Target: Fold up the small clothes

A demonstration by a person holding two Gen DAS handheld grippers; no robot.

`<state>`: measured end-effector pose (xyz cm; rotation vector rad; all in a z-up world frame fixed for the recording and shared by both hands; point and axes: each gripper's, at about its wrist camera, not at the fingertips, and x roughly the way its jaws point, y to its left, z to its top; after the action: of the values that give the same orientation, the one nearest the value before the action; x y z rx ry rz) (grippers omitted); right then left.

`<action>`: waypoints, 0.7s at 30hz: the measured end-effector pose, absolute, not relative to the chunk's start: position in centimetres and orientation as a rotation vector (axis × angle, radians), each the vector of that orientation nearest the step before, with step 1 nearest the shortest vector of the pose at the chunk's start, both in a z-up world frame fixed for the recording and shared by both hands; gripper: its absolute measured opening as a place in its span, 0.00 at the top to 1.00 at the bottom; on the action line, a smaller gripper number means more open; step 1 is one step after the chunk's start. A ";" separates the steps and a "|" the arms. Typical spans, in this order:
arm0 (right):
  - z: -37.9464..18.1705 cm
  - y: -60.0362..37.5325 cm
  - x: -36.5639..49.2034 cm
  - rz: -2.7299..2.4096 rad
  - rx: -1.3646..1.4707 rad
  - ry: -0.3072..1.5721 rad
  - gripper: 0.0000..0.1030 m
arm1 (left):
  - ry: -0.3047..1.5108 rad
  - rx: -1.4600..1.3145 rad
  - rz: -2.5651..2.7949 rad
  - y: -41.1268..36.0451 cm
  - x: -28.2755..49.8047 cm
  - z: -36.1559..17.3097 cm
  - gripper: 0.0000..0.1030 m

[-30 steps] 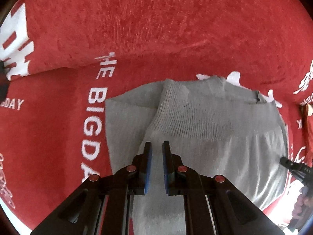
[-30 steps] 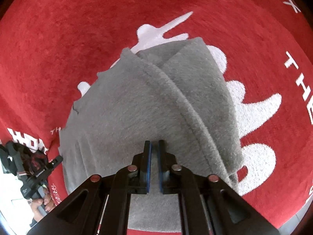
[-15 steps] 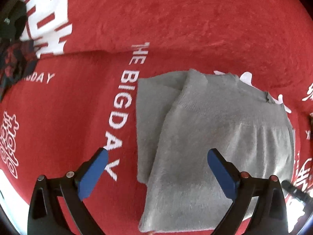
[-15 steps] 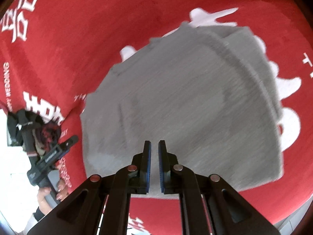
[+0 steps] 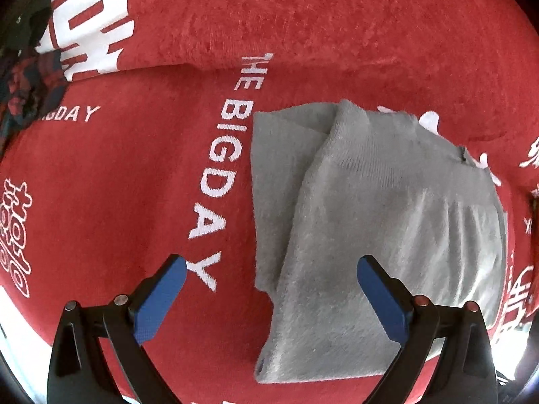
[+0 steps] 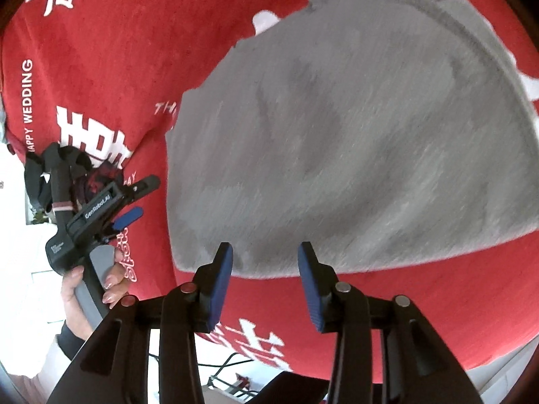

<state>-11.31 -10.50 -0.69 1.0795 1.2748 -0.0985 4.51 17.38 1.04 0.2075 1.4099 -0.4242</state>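
Grey garment (image 5: pixel 387 235) lies folded on the red cloth (image 5: pixel 134 202), which carries white lettering ("THE BIG DAY", "HAPPY WEDDING"). In the left wrist view one layer is folded over another: a narrow strip of the under layer shows along the left edge, and the top layer has a ribbed band across it. A small notch or tag sits at the far right edge; which, I cannot tell.

Left tongs (image 5: pixel 269 299): jaws spread wide, nothing between the blue pads (image 5: pixel 158 303). The right pad hangs over the garment's near part, the left pad over bare cloth.

Right tongs (image 6: pixel 265 269): jaws partly apart and have just been opening. Nothing gripped; the tips hang over the garment's near edge. Picture is motion-blurred here.

Right wrist view also shows the left tongs (image 6: pixel 131 202) from outside, held by a hand (image 6: pixel 91 286) at lower left, off the garment's left edge. Dark fabric heap (image 5: pixel 27 77) at the cloth's far left corner.
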 end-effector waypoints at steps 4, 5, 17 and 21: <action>-1.5 -9.4 -11.7 -0.085 1.150 1.255 0.57 | 1.420 0.221 -0.435 17.5 4.3 0.8 0.02; -1.6 -9.2 -11.8 -0.084 1.164 1.252 0.56 | 1.422 0.223 -0.437 17.6 4.3 0.7 0.02; -4.0 -7.4 -12.8 -0.093 1.342 1.202 0.51 | 1.449 0.215 -0.448 18.7 4.8 -0.6 0.02; -5.0 -6.8 -13.0 -0.091 1.401 1.178 0.51 | 1.467 0.176 -0.477 19.3 5.2 -1.0 0.02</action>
<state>-13.00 -6.84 -5.00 1.4013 1.1780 -0.0913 5.17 19.28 -0.96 0.1763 1.4670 -0.4773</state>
